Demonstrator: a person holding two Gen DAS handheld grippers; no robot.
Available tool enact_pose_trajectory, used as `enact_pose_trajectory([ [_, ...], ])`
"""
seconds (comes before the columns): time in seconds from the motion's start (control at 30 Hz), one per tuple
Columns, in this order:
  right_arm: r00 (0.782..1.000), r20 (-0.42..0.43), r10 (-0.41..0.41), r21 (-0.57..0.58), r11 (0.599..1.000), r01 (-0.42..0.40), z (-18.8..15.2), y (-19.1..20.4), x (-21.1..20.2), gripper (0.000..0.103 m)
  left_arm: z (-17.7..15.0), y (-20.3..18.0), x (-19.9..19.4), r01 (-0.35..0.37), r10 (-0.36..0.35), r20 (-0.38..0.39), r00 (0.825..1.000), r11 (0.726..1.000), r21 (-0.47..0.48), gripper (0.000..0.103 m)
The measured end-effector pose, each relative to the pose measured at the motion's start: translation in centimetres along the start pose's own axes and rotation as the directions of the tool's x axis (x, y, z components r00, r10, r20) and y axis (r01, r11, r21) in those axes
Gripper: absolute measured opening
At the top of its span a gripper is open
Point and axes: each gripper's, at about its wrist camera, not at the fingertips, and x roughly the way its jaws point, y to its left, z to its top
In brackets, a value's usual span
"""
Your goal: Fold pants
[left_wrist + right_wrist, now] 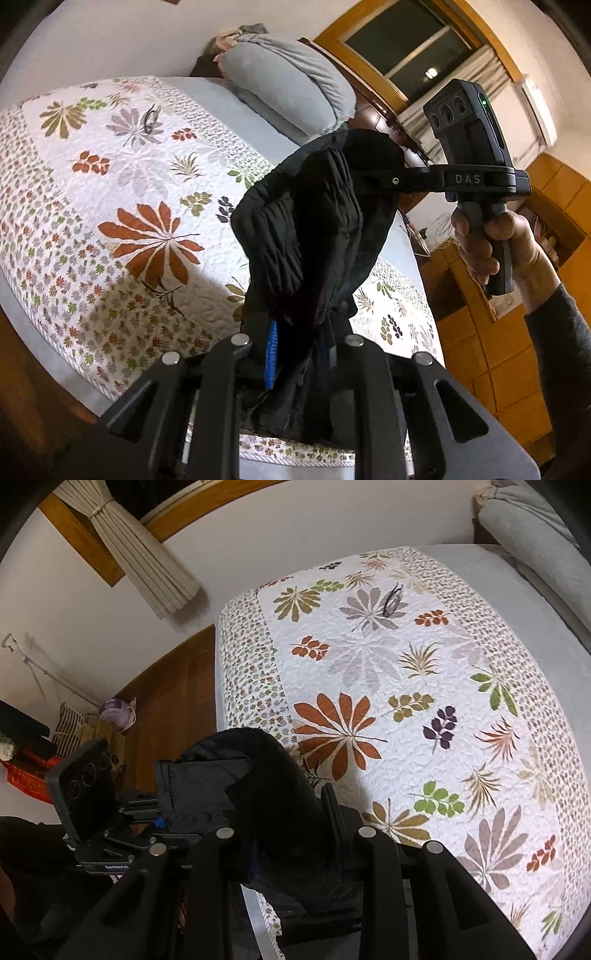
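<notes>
floral quilt [406, 686] over bed, grey pillow [291, 77] at 12 o'clock, wood floor [166, 686], both left gripper [295, 354] and right gripper [291, 845] clenched on black pants [306, 229]

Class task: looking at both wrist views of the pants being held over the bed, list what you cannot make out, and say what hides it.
- Left wrist view: the black pants hide the left gripper fingertips.
- Right wrist view: bunched cloth covers the right gripper pads.
- Both views: the lower pants run off the bottom edge, so legs and length are unknown.
- Small dark item on the quilt: too small to identify.
</notes>
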Motion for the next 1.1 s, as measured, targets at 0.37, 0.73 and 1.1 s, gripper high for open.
enact_pose_trajectory([
  [0.37, 0.997, 0.070, -0.030, 0.047, 0.999, 0.026, -4.2, -0.6, -3.8, 0.029, -0.9, -4.6, 0.1, -0.016, 0.018, -0.015, 1.000, 0.993, 0.117, 0.015],
  [0.73, 0.988, 0.149, -0.029, 0.082, 0.997, 0.017, -8.6, -1.8, -6.4, 0.029, -2.2, -8.7, 0.7, -0.054, 0.058, -0.013, 0.998, 0.977, 0.208, 0.015],
  [1.1, 0.982, 0.188, -0.012, 0.083, 0.997, -0.003, -12.5, -3.6, -7.7, 0.029, -5.2, -13.2, 2.1, -0.119, 0.121, 0.011, 0.993, 0.949, 0.290, 0.015],
])
